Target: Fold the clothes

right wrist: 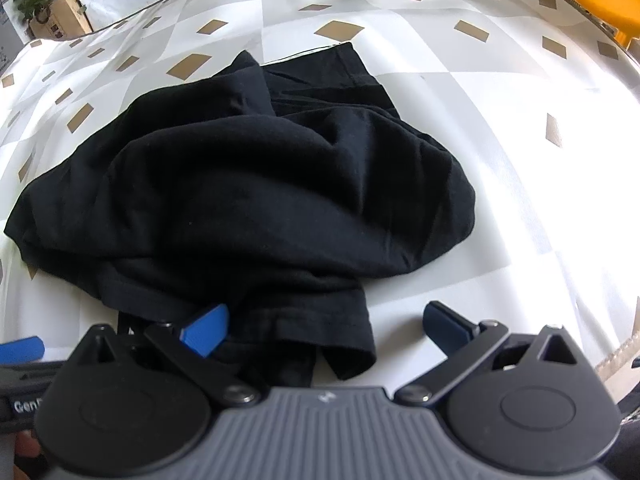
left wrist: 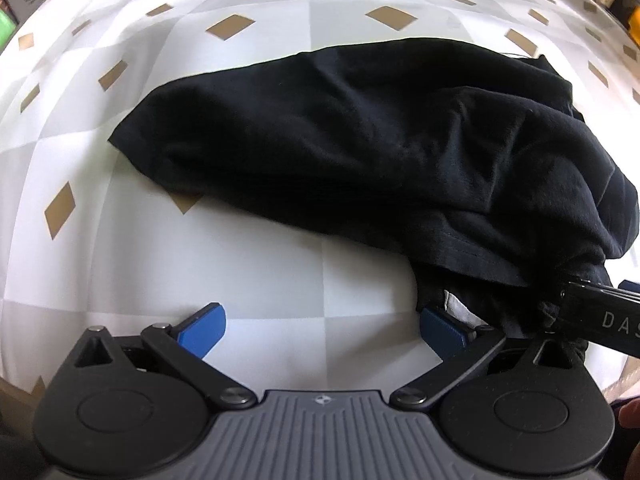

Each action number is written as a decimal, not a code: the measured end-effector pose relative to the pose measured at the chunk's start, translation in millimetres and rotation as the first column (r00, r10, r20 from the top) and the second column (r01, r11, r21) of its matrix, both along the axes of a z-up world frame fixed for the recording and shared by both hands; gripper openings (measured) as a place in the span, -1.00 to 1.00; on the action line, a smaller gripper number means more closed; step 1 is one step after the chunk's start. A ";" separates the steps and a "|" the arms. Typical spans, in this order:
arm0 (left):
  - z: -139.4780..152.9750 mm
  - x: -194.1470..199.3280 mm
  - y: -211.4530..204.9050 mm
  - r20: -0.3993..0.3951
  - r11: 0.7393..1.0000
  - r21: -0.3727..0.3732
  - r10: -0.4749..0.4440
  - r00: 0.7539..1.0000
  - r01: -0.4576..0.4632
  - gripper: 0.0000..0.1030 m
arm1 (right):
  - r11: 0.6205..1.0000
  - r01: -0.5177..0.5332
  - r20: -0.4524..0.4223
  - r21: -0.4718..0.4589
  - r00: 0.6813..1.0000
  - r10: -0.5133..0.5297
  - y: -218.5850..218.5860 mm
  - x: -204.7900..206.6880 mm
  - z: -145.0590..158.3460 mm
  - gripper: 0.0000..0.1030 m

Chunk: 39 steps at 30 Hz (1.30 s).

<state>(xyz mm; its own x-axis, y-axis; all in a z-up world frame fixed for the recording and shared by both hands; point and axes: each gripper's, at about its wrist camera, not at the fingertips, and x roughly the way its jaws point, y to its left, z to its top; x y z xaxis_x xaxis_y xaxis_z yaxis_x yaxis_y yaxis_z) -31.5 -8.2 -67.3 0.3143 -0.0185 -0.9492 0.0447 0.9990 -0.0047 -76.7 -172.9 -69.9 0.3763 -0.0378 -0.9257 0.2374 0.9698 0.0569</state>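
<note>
Checked white-and-grey cloth with tan diamonds covers the surface (left wrist: 248, 264), and a crumpled black garment (left wrist: 360, 140) lies heaped at its middle. Both the left tongs (left wrist: 322, 326) and the right tongs (right wrist: 326, 328) stand wide open, gripping nothing, at the garment's near edge. Its long axis runs left to right in the left view, with a hemmed end (right wrist: 320, 320) pointing near. Layers overlap here, so a pinch could catch two plies and drag the bundle instead of spreading it.
</note>
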 end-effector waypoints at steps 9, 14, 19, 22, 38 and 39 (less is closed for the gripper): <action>-1.9 -3.6 3.4 -0.006 1.000 -0.002 -0.014 1.000 0.014 1.00 | 1.000 -0.025 -0.010 0.000 1.000 0.025 -1.4 -4.2 -0.1 1.00; -3.2 -6.6 6.6 0.003 1.000 -0.005 -0.009 1.000 0.009 1.00 | 1.000 -0.020 -0.014 0.001 1.000 0.020 -1.3 -4.0 -0.7 1.00; -4.9 -10.7 11.0 0.018 1.000 -0.010 -0.004 1.000 0.004 1.00 | 1.000 -0.024 -0.008 -0.002 1.000 0.024 1.1 -0.1 -1.8 1.00; -5.7 -11.3 13.1 0.017 1.000 -0.010 -0.003 1.000 0.003 1.00 | 1.000 -0.024 -0.001 -0.003 1.000 0.024 1.3 -1.9 -1.7 1.00; -7.9 -23.9 18.2 -0.006 0.999 0.003 -0.035 0.999 0.035 1.00 | 0.995 0.027 0.004 0.094 1.000 -0.028 -14.6 -11.2 5.1 0.97; -7.7 -24.9 18.4 -0.002 0.999 0.008 -0.039 0.999 0.039 1.00 | 0.994 0.037 0.003 0.103 0.999 -0.038 -17.4 -12.3 6.1 0.96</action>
<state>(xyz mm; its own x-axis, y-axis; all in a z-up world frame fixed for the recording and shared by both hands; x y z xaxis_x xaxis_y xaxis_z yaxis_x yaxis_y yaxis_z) -56.5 10.2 -75.0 0.3115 -0.0225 -0.9500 0.0832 0.9965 0.0036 -89.0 -190.3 -63.8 0.3810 0.0437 -0.9235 0.2728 0.9491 0.1574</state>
